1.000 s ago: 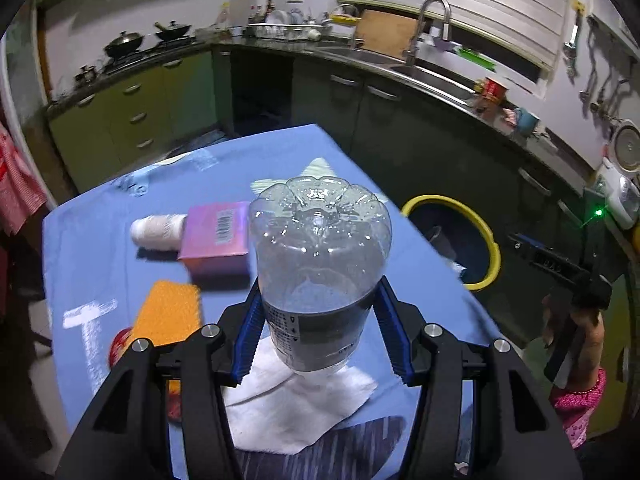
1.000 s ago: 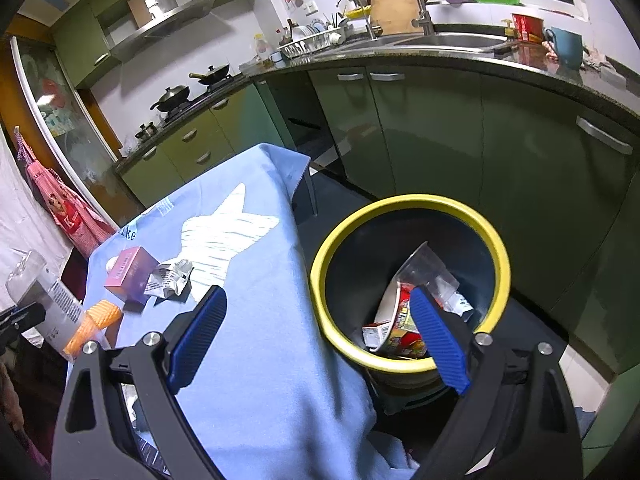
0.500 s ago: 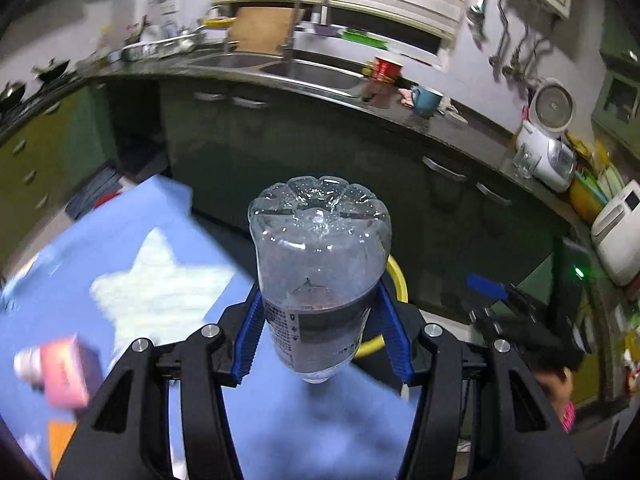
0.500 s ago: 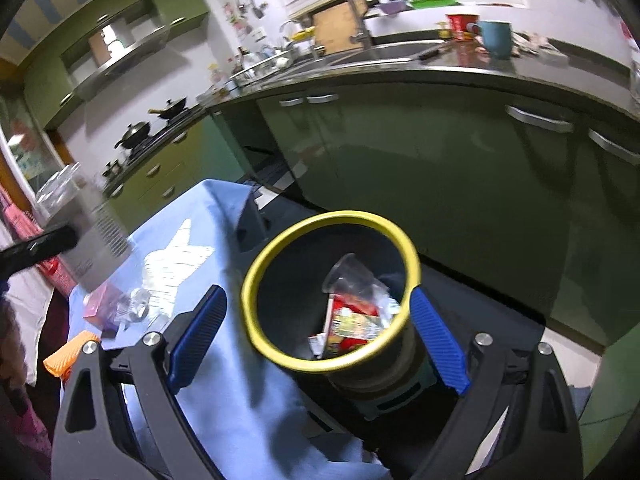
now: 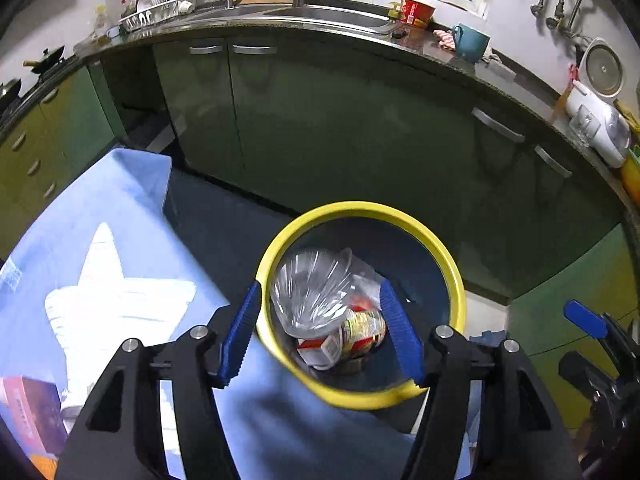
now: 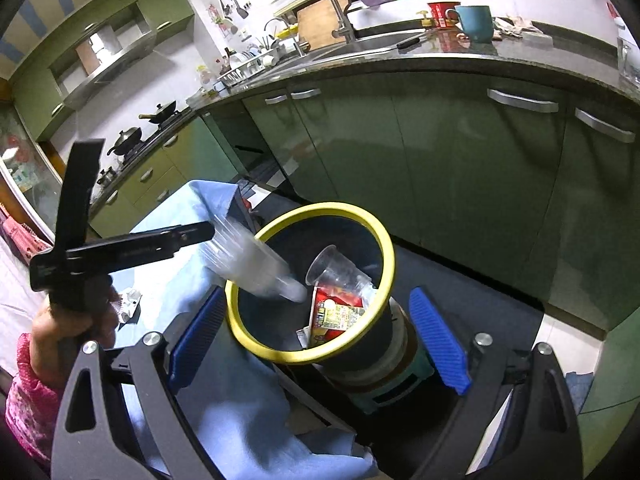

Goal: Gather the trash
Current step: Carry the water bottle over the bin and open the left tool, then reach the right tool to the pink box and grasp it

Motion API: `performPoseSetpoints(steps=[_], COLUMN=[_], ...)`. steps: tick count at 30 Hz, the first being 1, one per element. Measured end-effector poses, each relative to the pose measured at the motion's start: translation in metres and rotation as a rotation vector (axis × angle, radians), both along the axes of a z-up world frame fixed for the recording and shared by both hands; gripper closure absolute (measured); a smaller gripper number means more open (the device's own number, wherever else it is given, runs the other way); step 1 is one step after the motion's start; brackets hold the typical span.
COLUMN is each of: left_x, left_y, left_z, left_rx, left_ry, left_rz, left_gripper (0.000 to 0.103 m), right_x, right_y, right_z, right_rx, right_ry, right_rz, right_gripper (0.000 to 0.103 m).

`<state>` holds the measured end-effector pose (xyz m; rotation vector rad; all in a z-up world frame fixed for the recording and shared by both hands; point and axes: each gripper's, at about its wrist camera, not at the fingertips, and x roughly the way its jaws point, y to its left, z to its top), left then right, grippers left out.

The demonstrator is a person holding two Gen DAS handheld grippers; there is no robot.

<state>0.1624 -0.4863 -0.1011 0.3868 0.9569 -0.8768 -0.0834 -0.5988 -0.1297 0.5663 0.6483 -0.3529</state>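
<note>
My left gripper is open above the yellow-rimmed trash bin. The clear plastic bottle is blurred, falling free into the bin; in the right wrist view the bottle drops over the bin's rim, just past the left gripper's black fingers. My right gripper is open and empty, held above the bin. The bin holds a clear plastic cup and red-and-white wrappers.
The blue-clothed table lies left of the bin, with a pink box and a crumpled wrapper on it. Green kitchen cabinets and a counter with a sink stand behind the bin.
My left gripper swung from the table to over the bin, opened and let go of the bottle, which now falls in. My right gripper stayed open near the bin.
</note>
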Motion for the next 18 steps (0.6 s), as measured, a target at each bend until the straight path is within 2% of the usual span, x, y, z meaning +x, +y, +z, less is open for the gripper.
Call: performPoseSetpoints(steps=[1,5,7,10,14,18], left_x=[-0.003,-0.015,-0.024,-0.029,-0.02,0.0], left_y=[0.005,0.042,0.072,0.126,0.219,0.317], left_z=[0.005,0.036,0.056,0.086,0.112,0.122], left_rx=[-0.005,-0.057,-0.093,-0.144,-0.195,-0.206], left_ry=[-0.009,-0.036,-0.059,-0.121,-0.201,-0.293], left_rz=[-0.003,-0.006,0.0,0.044,0.183,0.377], left_gripper=[0.036,0.034,0.027,0.023,0.018,0.014], right_x=[0.001,0.009,0.015,0.029,0.051,0.084], right_y=[0.001,0.008,0.015,0.031,0.057,0.095], right_z=[0.0,0.002,0.003,0.006,0.011,0.015], right_rx=[-0.001,0.002,-0.002,-0.006,-0.03,-0.022], right_ry=[0.002,0.002,0.007,0.018,0.039,0.052], right_rz=[0.0,0.021,0.045,0.102,0.174,0.328], right_gripper=[0.015,0.015,0.015,0.015,0.015,0.015])
